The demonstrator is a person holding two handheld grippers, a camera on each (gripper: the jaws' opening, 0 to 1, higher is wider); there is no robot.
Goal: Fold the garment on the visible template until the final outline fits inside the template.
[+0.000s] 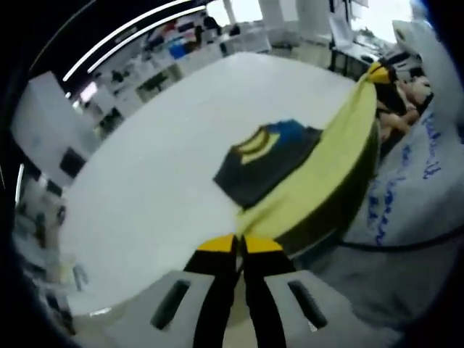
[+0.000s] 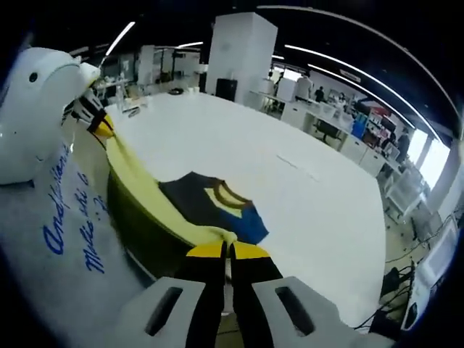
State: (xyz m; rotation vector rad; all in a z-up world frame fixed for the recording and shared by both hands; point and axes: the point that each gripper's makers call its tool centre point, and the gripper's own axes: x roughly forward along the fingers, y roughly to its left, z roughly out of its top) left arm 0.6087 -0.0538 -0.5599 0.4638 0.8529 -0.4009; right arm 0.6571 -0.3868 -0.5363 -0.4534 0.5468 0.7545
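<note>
A dark garment (image 1: pixel 264 165) with a yellow neckline and a blue patch lies on the white table (image 1: pixel 159 167), near its front edge. Its yellow part (image 1: pixel 330 163) is lifted and stretched in a taut band between both grippers. My left gripper (image 1: pixel 240 244) is shut on one end of that band, at the table's edge. My right gripper (image 1: pixel 378 72) holds the other end. In the right gripper view, the right gripper (image 2: pixel 228 250) is shut on the yellow fabric (image 2: pixel 141 177), and the left gripper (image 2: pixel 98 123) pinches the far end, with the dark garment (image 2: pixel 203 203) beyond.
A person in a white shirt with blue script (image 2: pixel 65 232) stands close against the table's front edge (image 1: pixel 319 232). The white tabletop (image 2: pixel 312 196) stretches wide beyond the garment. A white pillar (image 2: pixel 243 47) and desks with equipment stand far behind.
</note>
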